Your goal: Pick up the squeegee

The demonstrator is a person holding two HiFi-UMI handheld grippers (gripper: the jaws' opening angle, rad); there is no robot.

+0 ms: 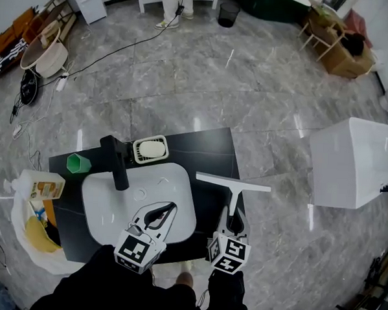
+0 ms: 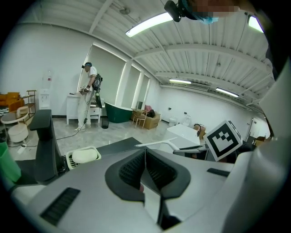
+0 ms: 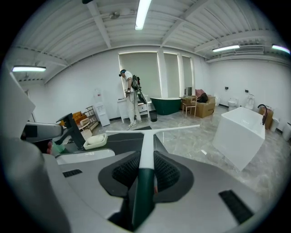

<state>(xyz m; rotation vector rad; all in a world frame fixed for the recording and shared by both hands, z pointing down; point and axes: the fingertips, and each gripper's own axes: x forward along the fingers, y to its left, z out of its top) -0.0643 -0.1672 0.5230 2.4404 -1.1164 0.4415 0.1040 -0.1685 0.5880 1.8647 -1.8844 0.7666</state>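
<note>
The squeegee has a white T-shaped blade and a white shaft that turns dark green at the grip. My right gripper is shut on that handle, and the blade hangs over the right end of the black counter. In the right gripper view the handle runs straight out between the two ribbed pads of the right gripper. My left gripper is over the white sink; in its own view the left gripper has its pads together on nothing. The squeegee shows to its right.
A black faucet, a soap dish and a green cup stand at the back of the counter. A bottle and a bagged bin are at the left. A white box stands on the floor at the right. A person stands far back.
</note>
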